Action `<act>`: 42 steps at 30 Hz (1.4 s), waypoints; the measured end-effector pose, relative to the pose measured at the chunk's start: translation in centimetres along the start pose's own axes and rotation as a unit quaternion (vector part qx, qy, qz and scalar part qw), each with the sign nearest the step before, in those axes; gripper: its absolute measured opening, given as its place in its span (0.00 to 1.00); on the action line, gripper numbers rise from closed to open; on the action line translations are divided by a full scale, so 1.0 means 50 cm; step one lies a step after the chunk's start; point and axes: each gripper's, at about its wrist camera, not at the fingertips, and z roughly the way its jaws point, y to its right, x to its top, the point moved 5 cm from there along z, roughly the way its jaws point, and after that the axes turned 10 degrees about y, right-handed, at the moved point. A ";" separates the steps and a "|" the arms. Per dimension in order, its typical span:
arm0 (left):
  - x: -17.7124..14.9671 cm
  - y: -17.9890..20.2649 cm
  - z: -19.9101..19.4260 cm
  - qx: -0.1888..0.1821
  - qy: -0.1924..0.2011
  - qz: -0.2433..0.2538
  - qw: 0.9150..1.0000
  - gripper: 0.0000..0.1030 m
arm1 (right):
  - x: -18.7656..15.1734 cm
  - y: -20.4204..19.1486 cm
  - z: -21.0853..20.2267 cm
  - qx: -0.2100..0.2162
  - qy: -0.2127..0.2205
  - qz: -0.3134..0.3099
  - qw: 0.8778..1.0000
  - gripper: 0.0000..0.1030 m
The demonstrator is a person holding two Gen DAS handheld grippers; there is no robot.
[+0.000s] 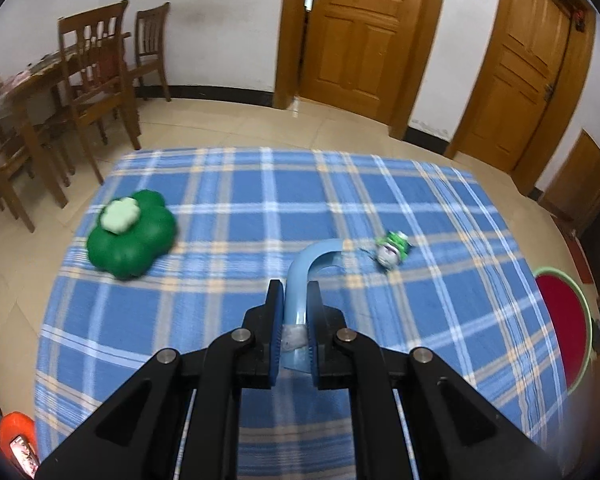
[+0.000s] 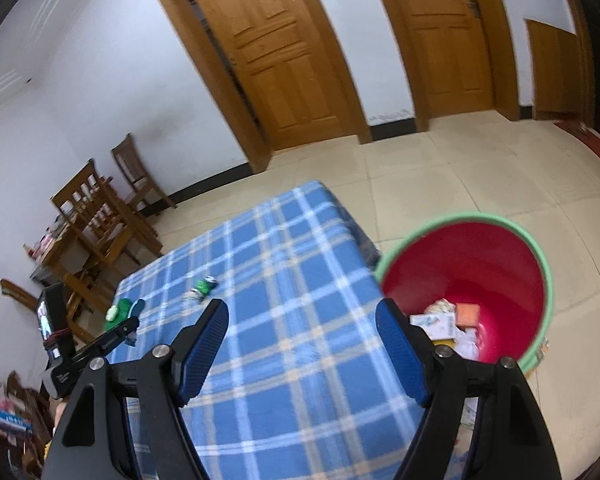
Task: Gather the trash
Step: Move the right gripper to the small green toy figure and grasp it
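Clamping a blue strip [image 1: 300, 280], left gripper [image 1: 293, 292] hangs over the table [image 1: 440, 340]. Right gripper [image 2: 302, 320] spread wide by the bin [image 2: 500, 264] (trash inside). Wrapper [image 1: 392, 250] near right edge.

The bench [image 1: 228, 208] under its blue checked cloth lies mostly bare. A green clover-shaped box [image 1: 132, 234] stands near its far left edge, and a crumpled wrapper [image 1: 392, 249] lies right of centre, well apart from it, with a wide lane of cloth between them. Off the right edge, the red bin [image 2: 500, 264] stands open-topped with rubbish at its bottom. Wooden chairs [image 1: 96, 80] crowd the far left.
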 end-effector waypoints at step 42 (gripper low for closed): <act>-0.038 -0.168 0.055 0.032 0.045 -0.115 0.992 0.10 | -0.143 -0.311 0.447 0.016 -0.117 -0.127 0.985 0.58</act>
